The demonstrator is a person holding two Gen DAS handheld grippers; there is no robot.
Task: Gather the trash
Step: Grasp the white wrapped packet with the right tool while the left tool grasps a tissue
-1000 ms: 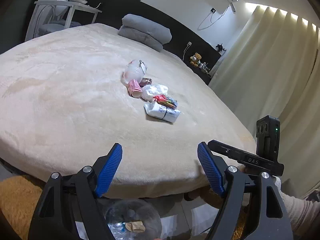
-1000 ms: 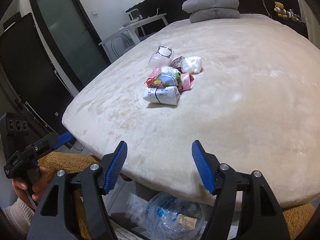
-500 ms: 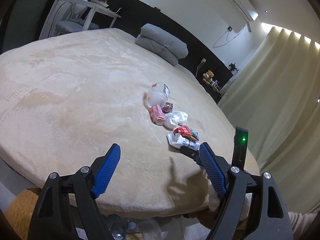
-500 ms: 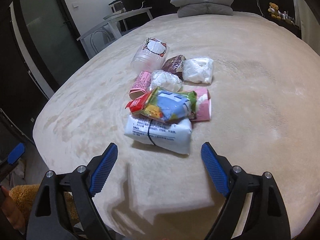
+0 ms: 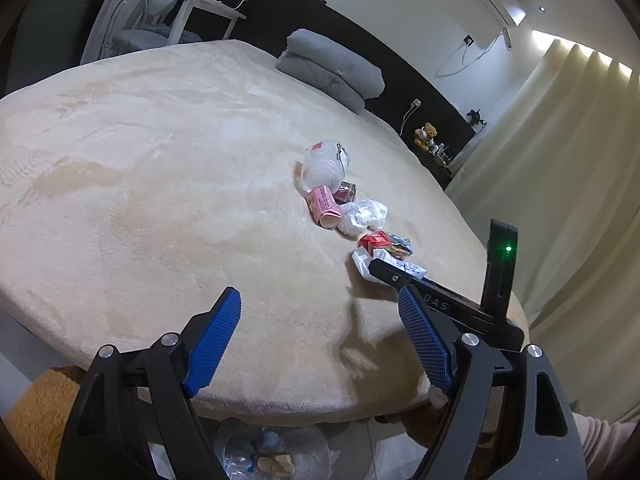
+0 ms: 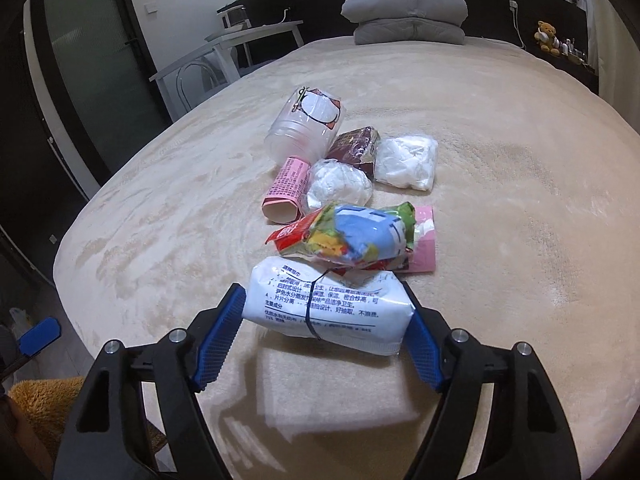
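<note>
Right wrist view: bed (image 6: 500, 208), cream plush cover, carries the trash cluster near its foot edge.
Cluster: clear plastic cup (image 6: 304, 128), pink carton (image 6: 286, 188), two white wads, colourful snack wrapper (image 6: 352, 236), all touching or just beside one another.
Wipes pack (image 6: 320, 308): nearest item, white, soft, banded, partly under the snack wrapper.
Right gripper (image 6: 320, 332): jaws have just been closing, pads at the pack's two ends; firm contact cannot be told.
Left gripper (image 5: 320, 340): open, empty, over the bed's edge.
Risk: soft pack may buckle and slip; lifting may drag the wrapper off.
</note>
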